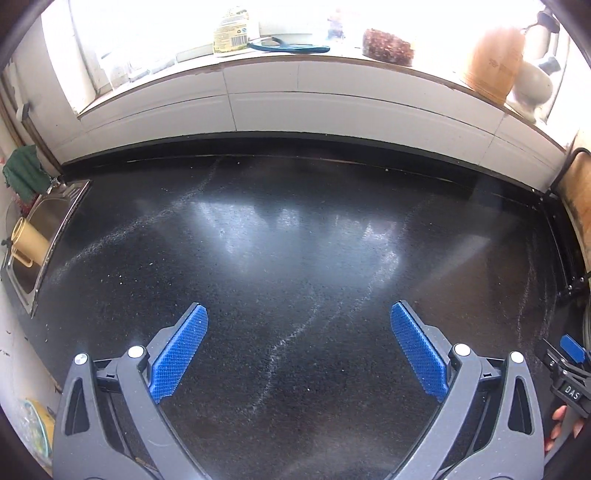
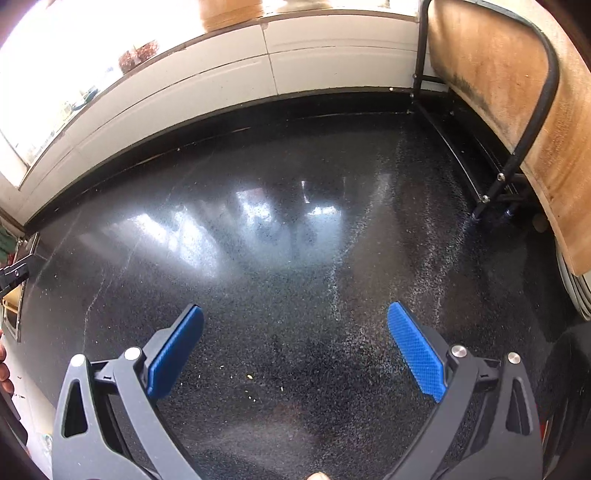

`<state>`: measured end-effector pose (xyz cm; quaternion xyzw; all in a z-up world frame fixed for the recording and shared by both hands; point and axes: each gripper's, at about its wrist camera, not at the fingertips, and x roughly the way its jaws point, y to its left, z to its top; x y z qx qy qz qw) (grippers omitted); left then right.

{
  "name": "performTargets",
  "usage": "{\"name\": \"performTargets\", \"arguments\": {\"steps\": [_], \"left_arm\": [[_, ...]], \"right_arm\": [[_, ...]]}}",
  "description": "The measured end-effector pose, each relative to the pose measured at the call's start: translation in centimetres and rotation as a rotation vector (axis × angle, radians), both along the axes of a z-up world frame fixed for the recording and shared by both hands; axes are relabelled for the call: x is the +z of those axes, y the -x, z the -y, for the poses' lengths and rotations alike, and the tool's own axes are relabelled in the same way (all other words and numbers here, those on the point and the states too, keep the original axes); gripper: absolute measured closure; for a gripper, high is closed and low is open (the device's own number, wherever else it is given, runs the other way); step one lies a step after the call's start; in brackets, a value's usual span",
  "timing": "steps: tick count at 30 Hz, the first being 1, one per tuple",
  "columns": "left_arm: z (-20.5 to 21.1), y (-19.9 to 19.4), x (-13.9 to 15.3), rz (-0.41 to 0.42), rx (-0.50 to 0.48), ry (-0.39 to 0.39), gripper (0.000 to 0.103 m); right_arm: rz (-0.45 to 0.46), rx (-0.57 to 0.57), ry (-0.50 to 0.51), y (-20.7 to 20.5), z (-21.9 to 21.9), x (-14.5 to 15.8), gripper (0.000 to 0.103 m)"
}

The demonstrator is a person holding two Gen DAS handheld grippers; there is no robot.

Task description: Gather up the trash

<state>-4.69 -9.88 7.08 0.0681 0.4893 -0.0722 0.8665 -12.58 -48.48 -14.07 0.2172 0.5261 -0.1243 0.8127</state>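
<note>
A black speckled countertop (image 1: 295, 240) fills both wrist views, with only faint white smears and a few tiny pale crumbs (image 2: 250, 376) on it. My left gripper (image 1: 298, 314) hovers over it, open, blue pads wide apart and nothing between them. My right gripper (image 2: 294, 314) is open too, empty, above the crumbs. In the left wrist view the right gripper (image 1: 570, 354) shows at the far right edge, with a person's fingertips (image 1: 557, 424) below it. No larger piece of trash shows on the counter.
A steel sink (image 1: 40, 229) with a tan cup (image 1: 29, 242) lies left. The windowsill holds a labelled bag (image 1: 232, 31), a blue-handled tool (image 1: 291, 46), a brown lumpy thing (image 1: 388, 46) and a tan jar (image 1: 495, 62). A wooden board (image 2: 517, 92) in a black rack (image 2: 495, 184) stands right.
</note>
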Motion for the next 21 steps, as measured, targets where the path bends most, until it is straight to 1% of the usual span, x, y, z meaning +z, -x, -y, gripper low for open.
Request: {"name": "performTargets", "arguments": {"steps": [4,7,9,11,16,21], "left_arm": [[0.3,-0.1,-0.2,-0.003,-0.014,-0.002,0.006],[0.2,-0.6,-0.4,-0.026,-0.021,-0.002,0.006],[0.1,-0.8,-0.3,-0.025,-0.03,0.002,0.006],[0.0,-1.1,-0.3,-0.019,-0.042,-0.009,0.006],[-0.4,-2.2,-0.7,-0.033,-0.058,-0.012,0.006],[-0.8,-2.9,-1.3,-0.049,-0.056,-0.007,0.006]], "right_arm": [[0.006,-0.001,0.0,-0.4,-0.3,-0.1,0.007],[-0.013,-0.025,0.001,-0.7,-0.6,-0.2,0.007],[-0.016,-0.033,-0.011,-1.0,-0.8,-0.2,0.007],[-0.024,-0.034,0.002,-1.3,-1.1,-0.1,0.007],[-0.022,-0.073,-0.007,-1.7,-1.1,0.3,0.007],[-0.054,-0.06,-0.005,-1.8,-1.6,-0.1,0.007]]}}
